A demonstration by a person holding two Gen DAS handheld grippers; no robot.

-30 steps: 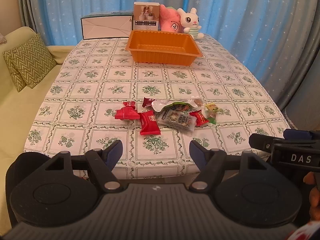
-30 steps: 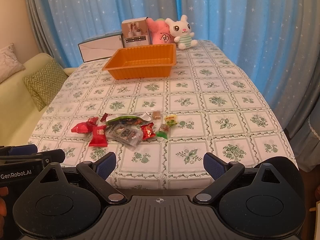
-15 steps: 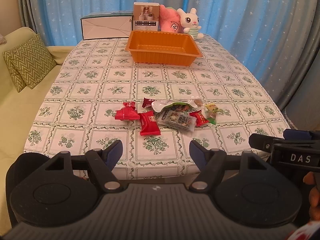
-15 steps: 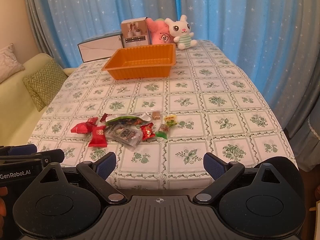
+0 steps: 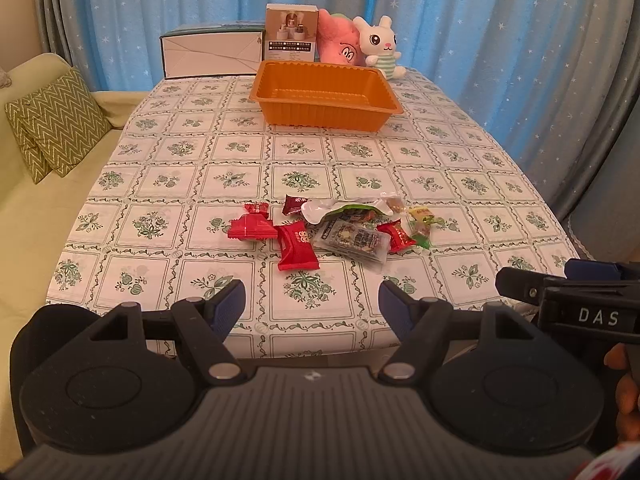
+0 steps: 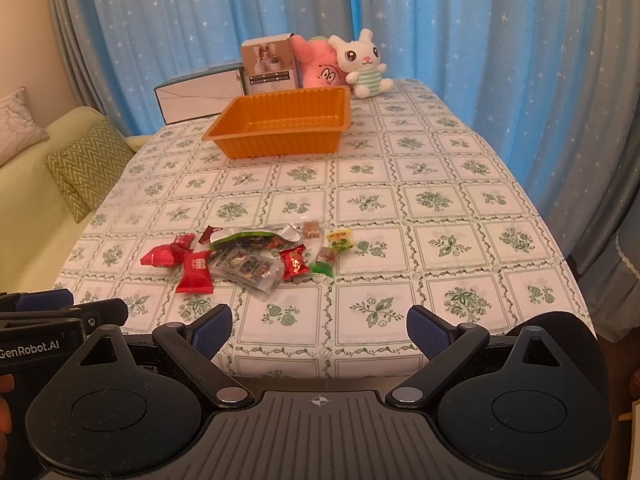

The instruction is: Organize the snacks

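**Snacks heaped near the front edge, tray far back**

Blue star-print curtains (image 5: 500, 60) hang behind a long table under a glossy green-and-white floral tablecloth (image 5: 180, 152). Wide bare cloth lies between the crinkled pile of foil and clear plastic snack packets (image 5: 336, 228) close to the near edge and the ribbed orange plastic tray (image 5: 324, 98) well back. Behind the tray stand a white cardboard box (image 5: 212, 56), a small printed carton (image 5: 291, 32), a pink plush toy (image 5: 340, 46) and a white plush rabbit (image 5: 380, 46). A pale green sofa with a zigzag cushion (image 5: 56, 124) borders the table's left side.

The left gripper (image 5: 311, 300) and the right gripper (image 6: 319, 330) both hover over the near edge, blue-padded jaws spread wide with nothing between them; neither touches the snacks.
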